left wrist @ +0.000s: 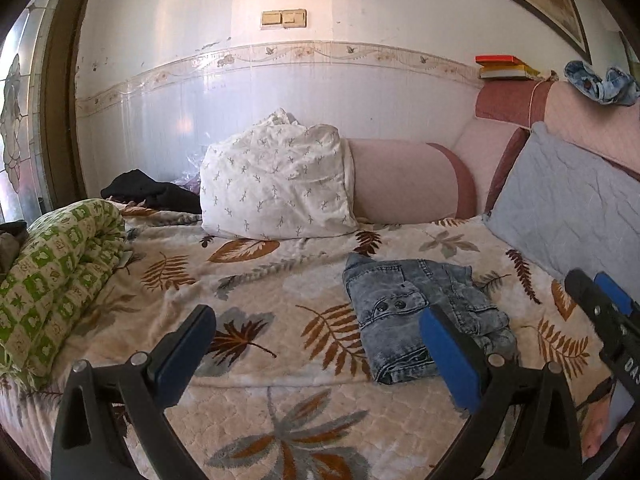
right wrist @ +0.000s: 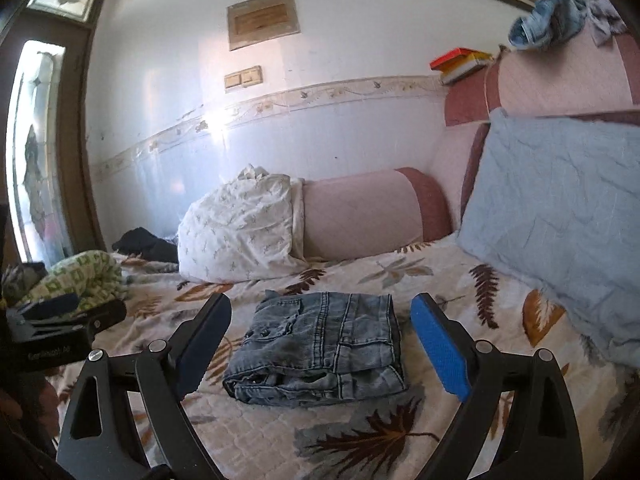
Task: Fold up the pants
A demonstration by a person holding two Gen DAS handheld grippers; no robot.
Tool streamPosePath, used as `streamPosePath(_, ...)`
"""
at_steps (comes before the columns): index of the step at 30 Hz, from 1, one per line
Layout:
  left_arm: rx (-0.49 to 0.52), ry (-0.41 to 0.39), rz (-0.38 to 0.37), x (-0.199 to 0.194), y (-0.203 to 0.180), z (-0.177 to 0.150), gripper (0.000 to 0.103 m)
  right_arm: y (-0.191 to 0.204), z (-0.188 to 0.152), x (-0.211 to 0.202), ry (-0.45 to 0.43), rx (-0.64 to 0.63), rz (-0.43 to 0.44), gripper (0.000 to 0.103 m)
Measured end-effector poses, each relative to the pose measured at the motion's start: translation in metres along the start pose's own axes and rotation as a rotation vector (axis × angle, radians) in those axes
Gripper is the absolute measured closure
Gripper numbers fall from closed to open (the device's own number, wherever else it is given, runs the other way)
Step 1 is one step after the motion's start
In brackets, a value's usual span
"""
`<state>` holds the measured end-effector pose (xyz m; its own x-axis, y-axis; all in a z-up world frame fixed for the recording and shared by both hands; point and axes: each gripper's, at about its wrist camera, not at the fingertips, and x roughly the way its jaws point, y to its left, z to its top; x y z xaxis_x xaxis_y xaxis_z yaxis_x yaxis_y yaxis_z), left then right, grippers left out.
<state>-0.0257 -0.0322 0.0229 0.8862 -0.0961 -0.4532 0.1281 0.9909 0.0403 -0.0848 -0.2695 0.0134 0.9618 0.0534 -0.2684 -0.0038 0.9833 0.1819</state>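
A pair of grey-blue denim pants [right wrist: 320,348] lies folded into a compact bundle on the leaf-patterned bedspread [right wrist: 360,440]. In the left wrist view the pants [left wrist: 416,312] sit to the right. My left gripper [left wrist: 320,344] is open and empty, hovering above the bed to the left of the pants; its right finger overlaps their edge in the view. My right gripper [right wrist: 324,344] is open and empty, its fingers framing the bundle from the near side, apart from it. The right gripper also shows at the right edge of the left wrist view [left wrist: 600,300].
A white patterned pillow [left wrist: 276,180] and a pink bolster [left wrist: 404,180] lie at the wall. A blue pillow [right wrist: 560,208] leans on the headboard at right. A green rolled quilt [left wrist: 56,272] is at left. Dark clothes [left wrist: 152,192] lie behind it. Another denim garment [right wrist: 548,20] hangs on the headboard.
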Motion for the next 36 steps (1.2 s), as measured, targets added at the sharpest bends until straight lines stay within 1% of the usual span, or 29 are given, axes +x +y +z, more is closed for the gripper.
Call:
streamPosePath(2,0.003,0.007,0.001,0.003,0.001,-0.001,0.000,0.000,0.000,0.006,0.001,0.012,-0.018,0.011)
streamPosePath(4,0.003,0.021,-0.001,0.010,0.003,-0.002,0.000,0.002,-0.001,0.011,0.010,0.013,-0.018,0.011)
streamPosePath(8,0.010,0.056,0.033,0.024,0.005,-0.005,0.000,0.009,-0.003,0.024,0.035,-0.021,-0.016,0.011)
streamPosePath(11,0.017,0.087,0.063,0.037,0.007,-0.009,0.000,0.013,-0.004,0.029,0.034,-0.044,-0.014,0.011)
streamPosePath(15,0.021,0.102,0.082,0.048,0.010,-0.014,0.000,0.011,-0.004,0.036,0.047,-0.037,-0.013,0.011)
streamPosePath(19,0.015,0.117,0.062,0.052,0.011,-0.017,0.000,-0.001,-0.003,0.048,0.095,0.000,-0.065,0.011)
streamPosePath(20,0.018,0.116,0.054,0.052,0.010,-0.018,0.000,-0.008,-0.004,0.052,0.121,0.027,-0.082,0.011)
streamPosePath(24,0.050,0.113,0.054,0.052,0.005,-0.019,0.000,-0.026,-0.005,0.057,0.163,0.106,-0.109,0.011)
streamPosePath(27,0.038,0.142,0.012,0.056,0.005,-0.021,0.000,-0.035,-0.007,0.061,0.198,0.148,-0.121,0.011)
streamPosePath(28,0.021,0.166,-0.028,0.061,0.006,-0.020,0.000,-0.038,-0.007,0.063,0.211,0.153,-0.127,0.011)
streamPosePath(29,0.007,0.186,-0.063,0.066,0.007,-0.017,0.000,-0.042,-0.008,0.067,0.238,0.167,-0.119,0.011)
streamPosePath(31,-0.019,0.218,-0.133,0.080,0.006,-0.006,0.000,-0.053,-0.008,0.082,0.306,0.217,-0.047,0.011)
streamPosePath(32,-0.029,0.225,-0.159,0.089,0.005,-0.001,0.000,-0.063,-0.008,0.094,0.360,0.252,-0.003,0.011)
streamPosePath(33,-0.037,0.235,-0.176,0.100,0.004,0.004,0.000,-0.070,-0.009,0.103,0.397,0.284,0.022,0.011)
streamPosePath(34,-0.040,0.248,-0.172,0.111,0.002,0.007,0.000,-0.080,-0.010,0.116,0.444,0.321,0.056,0.011)
streamPosePath(35,-0.042,0.263,-0.149,0.121,0.002,0.007,0.000,-0.091,-0.011,0.129,0.495,0.356,0.085,0.011)
streamPosePath(36,-0.041,0.283,-0.104,0.129,0.000,0.006,0.000,-0.099,-0.012,0.137,0.506,0.380,0.085,0.011)
